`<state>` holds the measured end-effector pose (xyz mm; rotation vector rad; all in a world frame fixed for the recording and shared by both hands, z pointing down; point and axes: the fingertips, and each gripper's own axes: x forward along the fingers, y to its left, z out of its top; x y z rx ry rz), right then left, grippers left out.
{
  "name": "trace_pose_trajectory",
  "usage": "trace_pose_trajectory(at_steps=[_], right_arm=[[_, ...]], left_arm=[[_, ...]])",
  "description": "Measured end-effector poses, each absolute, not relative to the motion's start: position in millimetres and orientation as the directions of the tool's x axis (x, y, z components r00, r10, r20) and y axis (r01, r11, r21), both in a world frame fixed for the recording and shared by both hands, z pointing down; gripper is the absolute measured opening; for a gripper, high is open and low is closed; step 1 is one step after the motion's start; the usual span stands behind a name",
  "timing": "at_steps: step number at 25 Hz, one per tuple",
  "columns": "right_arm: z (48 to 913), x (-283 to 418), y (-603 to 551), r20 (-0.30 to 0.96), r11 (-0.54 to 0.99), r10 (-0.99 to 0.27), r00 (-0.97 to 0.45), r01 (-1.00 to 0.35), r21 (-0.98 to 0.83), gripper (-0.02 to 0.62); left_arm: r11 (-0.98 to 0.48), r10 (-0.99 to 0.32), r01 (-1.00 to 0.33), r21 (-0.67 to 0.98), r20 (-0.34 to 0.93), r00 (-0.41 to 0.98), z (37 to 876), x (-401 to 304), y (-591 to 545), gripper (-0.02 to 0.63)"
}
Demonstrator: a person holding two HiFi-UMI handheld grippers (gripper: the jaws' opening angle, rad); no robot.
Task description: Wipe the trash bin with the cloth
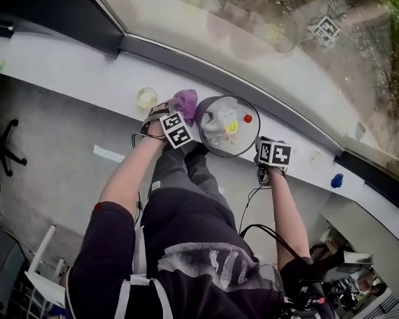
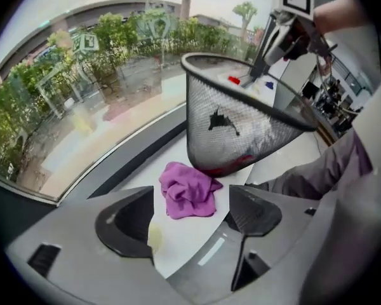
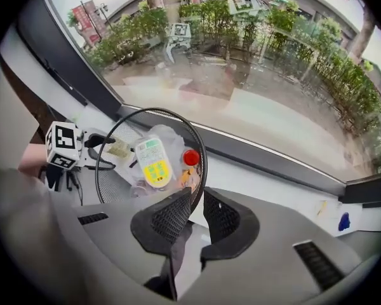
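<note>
The cloth (image 2: 188, 188) lies just ahead of the left gripper's (image 2: 192, 210) wide-apart jaws.

A white ledge (image 1: 60, 68) ran along the foot of a curved window, edged on the glass side by a dark frame (image 1: 153, 48). On it lay a crumpled purple cloth (image 2: 187, 189), bunched up just beside the foot of a black mesh trash bin (image 2: 241, 132), whose narrow lower end was down at the ledge. A small, pale yellowish round thing (image 1: 146, 97) sat near the cloth on the side away from the bin. Well apart from these, further along the ledge past the bin, were a tiny yellowish scrap (image 1: 316, 155) and a small blue object (image 1: 337, 180).
</note>
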<state>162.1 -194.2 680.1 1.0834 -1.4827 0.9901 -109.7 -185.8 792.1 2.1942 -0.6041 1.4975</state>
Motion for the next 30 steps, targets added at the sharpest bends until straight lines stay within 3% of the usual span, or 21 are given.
trace_pose_trajectory(at_steps=[9,14,17,18,23,26,28,29,30], right_arm=[[696,168,-191,0.980,0.201,-0.136,-0.143,-0.973,-0.114,0.017],[694,170,-204,0.969,0.203,-0.212,-0.129,-0.976,-0.085,0.018],[691,168,-210,0.965,0.211,-0.228,-0.130,-0.974,-0.081,0.060],[689,168,-212,0.964,0.217,-0.235,-0.128,-0.973,-0.076,0.106],[701,175,-224,0.972,0.309,-0.217,-0.090,-0.951,-0.019,0.109],[719,172,-226,0.980,0.275,-0.162,-0.119,-0.959,-0.071,0.107],[729,168,-219,0.981,0.251,-0.135,-0.140,-0.963,-0.103,0.092],[732,169,-217,0.981,0.243,-0.138,-0.139,-0.965,-0.103,0.025],[735,170,-217,0.979,0.229,-0.145,-0.145,-0.967,-0.109,0.011]], left_arm=[[-0.883,0.032,-0.450,0.133,0.974,0.226,892,-96,-193,0.347],[-0.887,0.034,-0.447,0.117,0.981,0.189,922,-93,-207,0.347],[-0.900,0.031,-0.424,0.105,0.984,0.177,933,-92,-208,0.347],[-0.903,0.031,-0.418,0.103,0.984,0.177,936,-90,-208,0.347],[-0.913,0.050,-0.391,0.118,0.982,0.180,950,-84,-202,0.347],[-0.908,0.066,-0.396,0.140,0.979,0.195,954,-81,-203,0.344],[-0.914,0.088,-0.371,0.162,0.974,0.210,953,-77,-199,0.295],[-0.916,0.101,-0.359,0.177,0.971,0.218,952,-76,-196,0.253],[-0.914,0.108,-0.359,0.187,0.967,0.230,950,-76,-195,0.182]])
